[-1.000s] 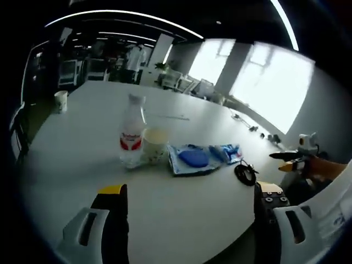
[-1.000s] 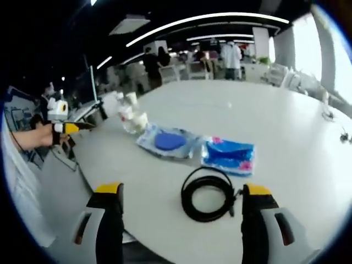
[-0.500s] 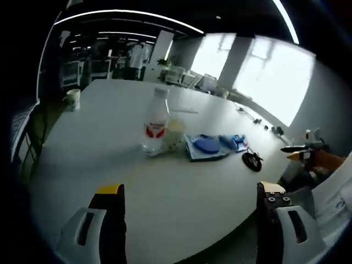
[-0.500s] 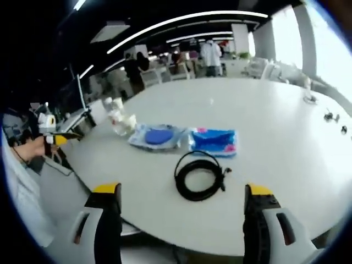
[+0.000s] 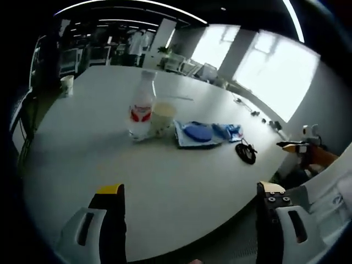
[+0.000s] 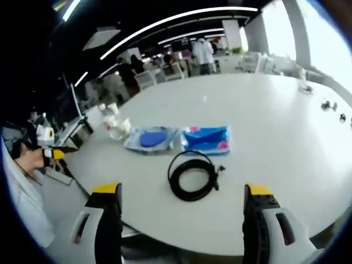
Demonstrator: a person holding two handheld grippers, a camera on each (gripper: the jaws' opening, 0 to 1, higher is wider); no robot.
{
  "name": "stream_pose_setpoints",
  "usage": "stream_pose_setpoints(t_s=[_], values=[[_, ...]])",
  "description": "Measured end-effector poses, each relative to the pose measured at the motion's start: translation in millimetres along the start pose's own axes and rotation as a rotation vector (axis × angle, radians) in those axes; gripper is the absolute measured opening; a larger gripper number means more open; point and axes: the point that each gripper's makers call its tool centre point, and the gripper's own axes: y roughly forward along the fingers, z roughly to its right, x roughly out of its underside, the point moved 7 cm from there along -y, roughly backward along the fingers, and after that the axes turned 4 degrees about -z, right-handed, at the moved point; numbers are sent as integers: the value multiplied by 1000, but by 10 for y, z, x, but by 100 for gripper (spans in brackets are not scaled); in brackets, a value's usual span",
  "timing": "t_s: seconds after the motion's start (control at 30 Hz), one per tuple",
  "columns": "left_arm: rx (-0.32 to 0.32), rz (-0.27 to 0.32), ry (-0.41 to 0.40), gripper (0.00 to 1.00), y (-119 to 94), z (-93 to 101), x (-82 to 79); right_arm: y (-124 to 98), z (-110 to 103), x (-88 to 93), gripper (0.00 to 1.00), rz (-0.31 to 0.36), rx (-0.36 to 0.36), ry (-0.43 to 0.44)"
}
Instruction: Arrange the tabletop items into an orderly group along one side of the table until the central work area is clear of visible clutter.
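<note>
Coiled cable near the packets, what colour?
Black; the cable shows best in the right gripper view.

Both claws pulled back from the worktop; items untouched.
Left claw (image 5: 190, 220) and right claw (image 6: 181, 220) backed off and rose, jaws wide apart throughout. Bottle (image 5: 141, 113), cup (image 5: 162, 118), blue packets (image 6: 206, 139) and cable coil (image 6: 191, 176) shrank in view, more worktop (image 5: 165, 181) edge came in.
</note>
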Motion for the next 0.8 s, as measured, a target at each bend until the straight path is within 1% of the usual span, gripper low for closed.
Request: stream_pose_setpoints(t_s=[0.1,0.17,0.27,0.37,0.47,0.53,0.63,0.7,0.8], values=[[-3,34,-42,97,41,-5,-43,16,35,27,89,-24,-1,-17],[-7,36,-57,96,55,12,-56,20,59,41,89,-38,-2,-22],[-9,39,-49,96,92,37,-83,3,103,48,89,-39,-4,-22],[-13,19,-48,96,155,27,-90,-24,141,67,88,-12,-5,31],[-18,19,-45,95,173,47,-109,-10,170,143,87,-28,9,44],[-17,23,-40,95,174,52,-112,10,173,189,87,-37,4,50],[-28,31,-48,95,168,36,-91,54,177,216,87,-40,-4,57],[-30,41,-103,94,155,22,-47,89,172,219,86,-47,-9,71],[-31,51,-101,94,108,54,-23,117,122,183,86,-52,-27,64]])
